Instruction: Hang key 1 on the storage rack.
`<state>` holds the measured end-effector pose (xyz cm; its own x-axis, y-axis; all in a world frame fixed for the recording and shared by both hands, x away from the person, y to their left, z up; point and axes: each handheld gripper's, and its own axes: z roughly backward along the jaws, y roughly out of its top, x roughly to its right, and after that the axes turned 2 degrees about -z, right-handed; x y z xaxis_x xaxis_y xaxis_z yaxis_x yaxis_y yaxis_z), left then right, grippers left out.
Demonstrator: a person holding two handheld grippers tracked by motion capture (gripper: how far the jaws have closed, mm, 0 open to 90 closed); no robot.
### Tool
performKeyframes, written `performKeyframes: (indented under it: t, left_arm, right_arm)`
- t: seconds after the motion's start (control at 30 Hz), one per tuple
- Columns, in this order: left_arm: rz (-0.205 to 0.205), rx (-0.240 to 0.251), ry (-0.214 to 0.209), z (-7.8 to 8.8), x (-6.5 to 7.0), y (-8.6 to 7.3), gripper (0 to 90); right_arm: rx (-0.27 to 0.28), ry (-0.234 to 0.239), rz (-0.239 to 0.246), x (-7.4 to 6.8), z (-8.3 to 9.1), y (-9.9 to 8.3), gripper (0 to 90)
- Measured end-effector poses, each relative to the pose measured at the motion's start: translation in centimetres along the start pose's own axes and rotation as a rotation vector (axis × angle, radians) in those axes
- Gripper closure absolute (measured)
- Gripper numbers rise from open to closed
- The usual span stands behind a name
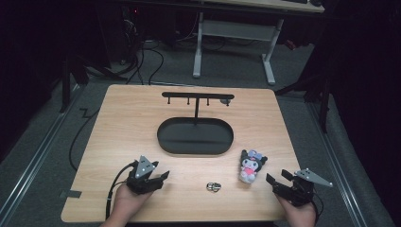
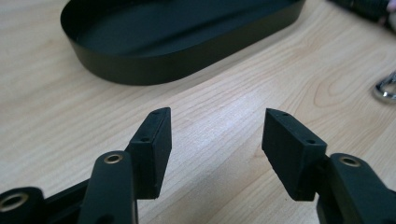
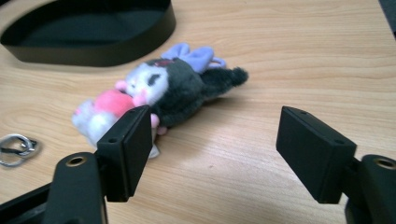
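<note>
Lying on its back on the wooden table (image 1: 123,127), the plush toy (image 1: 250,165) has dark ears, a lilac bow and a pink patch on its front; it rests on bare wood just off the near right end of the oval black tray (image 1: 165,142), apart from the tray's wall. That shallow, straight-walled tray has nothing lying on its floor. From its far side rises a thin black post carrying a crossbar with small pegs (image 1: 197,96), and nothing hangs on them. A small metal key ring (image 1: 213,187) lies flat on the table nearer the person, left of the plush toy and not touching it.

The left gripper (image 1: 160,177) hovers low over the near left part of the table, held in a hand; in the left gripper view its pads (image 2: 154,144) stand parted over bare wood, gripping nothing, aimed toward the tray's near wall. The right gripper (image 1: 276,178) sits at the near right edge, just beside the plush toy; in the right gripper view its jaws are wide apart and empty, the toy lying beyond its left pad (image 3: 128,144), without clear contact.
</note>
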<state>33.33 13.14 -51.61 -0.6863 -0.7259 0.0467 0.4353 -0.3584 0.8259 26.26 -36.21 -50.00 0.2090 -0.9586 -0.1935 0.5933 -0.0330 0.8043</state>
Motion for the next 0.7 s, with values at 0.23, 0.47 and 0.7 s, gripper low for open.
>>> performKeyframes:
  t: [0.23, 0.47, 0.7]
  left_arm:
    - [-0.058, -0.022, -0.004, -0.29, 0.14, 0.07, 45.5]
    - [-0.031, -0.015, -0.008, -0.11, -0.07, -0.15, 45.7]
    - [-0.017, -0.019, -0.021, -0.17, -0.13, -0.30, 44.0]
  right_arm:
    - [-0.017, -0.062, 0.008, 0.09, -0.34, -0.51, 32.1]
    - [-0.022, -0.060, 0.022, -0.01, -0.56, -0.39, 34.9]
    - [-0.062, -0.043, 0.032, 0.14, -0.87, -0.39, 67.4]
